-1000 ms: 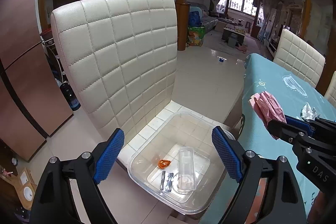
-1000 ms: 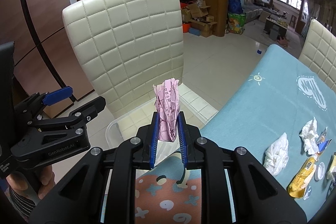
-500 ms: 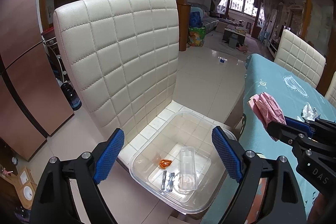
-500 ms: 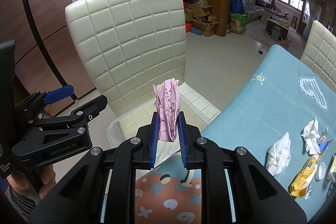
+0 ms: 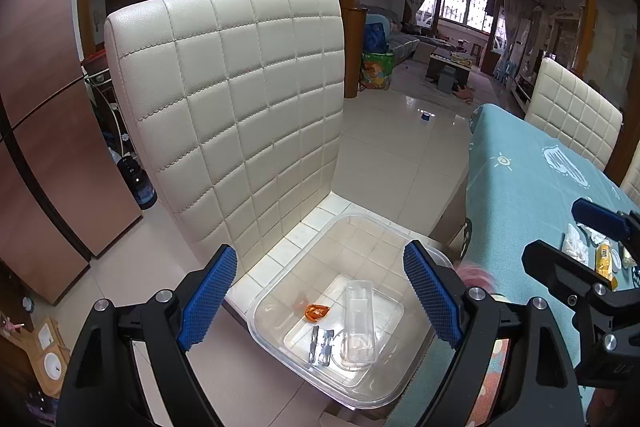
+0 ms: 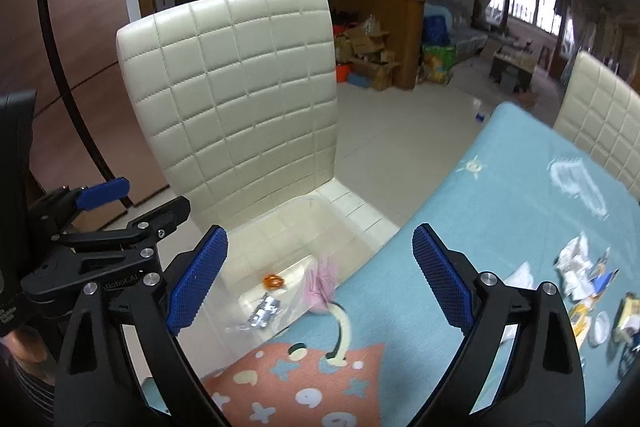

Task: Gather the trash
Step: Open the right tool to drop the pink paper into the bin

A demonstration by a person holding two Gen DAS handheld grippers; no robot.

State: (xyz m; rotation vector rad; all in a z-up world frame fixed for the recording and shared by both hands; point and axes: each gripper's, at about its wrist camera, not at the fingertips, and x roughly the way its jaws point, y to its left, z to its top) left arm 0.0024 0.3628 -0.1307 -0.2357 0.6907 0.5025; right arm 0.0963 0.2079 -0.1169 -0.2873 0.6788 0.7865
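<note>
1. My right gripper (image 6: 318, 279) is spread wide, blue pads apart, nothing between them, poised over the near edge of the counter (image 6: 500, 211).
2. Right below that gap, the pink paper (image 6: 320, 281) shows as a blur at the counter's edge, over the bin's near side; I can't tell whether it is touching anything.
3. My left gripper (image 5: 320, 297) is wide open too, holding nothing, hanging above the bin (image 5: 400, 239).
4. The bin is clear plastic and sits on the seat of the chair (image 5: 240, 99), just beside the counter.
5. Inside the bin: an orange scrap (image 5: 317, 311), a foil strip (image 5: 322, 339) lying nearer to me, and a clear tray (image 5: 359, 321) to their right.
6. From the left wrist view the pink paper is a pink smear at the bin's right rim, partly hidden behind my right-side finger.
7. Out on the counter's teal cloth, to the right, more trash waits: a white tissue (image 6: 520, 277), crumpled white wrappers (image 6: 574, 261), a yellow packet (image 6: 580, 319) and a small white lid (image 6: 600, 325), bunched close together and well apart from the bin.
8. Farther off, a second chair (image 6: 600, 115) stands at the counter's far side.
9. Beyond that, tiled floor (image 5: 400, 155) runs back toward a window (image 5: 466, 5).
</note>
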